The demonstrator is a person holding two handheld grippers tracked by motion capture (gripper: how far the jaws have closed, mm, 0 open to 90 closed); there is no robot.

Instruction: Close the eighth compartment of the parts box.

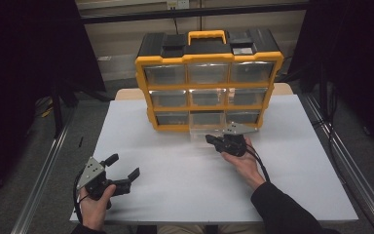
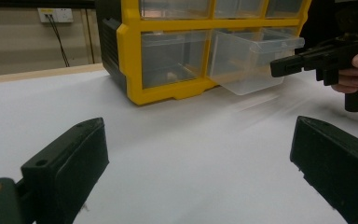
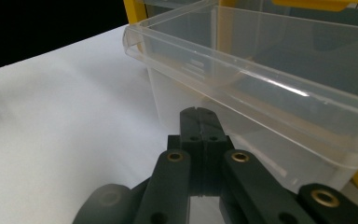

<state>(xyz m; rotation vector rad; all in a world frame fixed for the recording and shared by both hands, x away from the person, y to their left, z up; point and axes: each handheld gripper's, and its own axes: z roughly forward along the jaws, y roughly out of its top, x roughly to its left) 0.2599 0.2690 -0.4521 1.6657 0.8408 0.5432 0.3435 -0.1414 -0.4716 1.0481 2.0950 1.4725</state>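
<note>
Clear plastic drawer (image 3: 261, 88), pulled partly out of the yellow organiser (image 1: 208, 85), is faced by the right gripper (image 1: 210, 140), jaws pressed together; the left gripper (image 1: 124, 166) is held apart-jawed, near left; no writing can be read.

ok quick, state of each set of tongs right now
left tongs: open, holding nothing, above the table
right tongs: closed, empty, at the front of the pulled-out clear drawer

One yellow organiser cabinet (image 1: 208, 80) is counted at upper centre, with nine clear drawers in three rows, one drawer (image 1: 207, 127) pulled out. Two grippers, left gripper (image 1: 124, 172) and right gripper (image 1: 213, 140), are counted below it.
</note>
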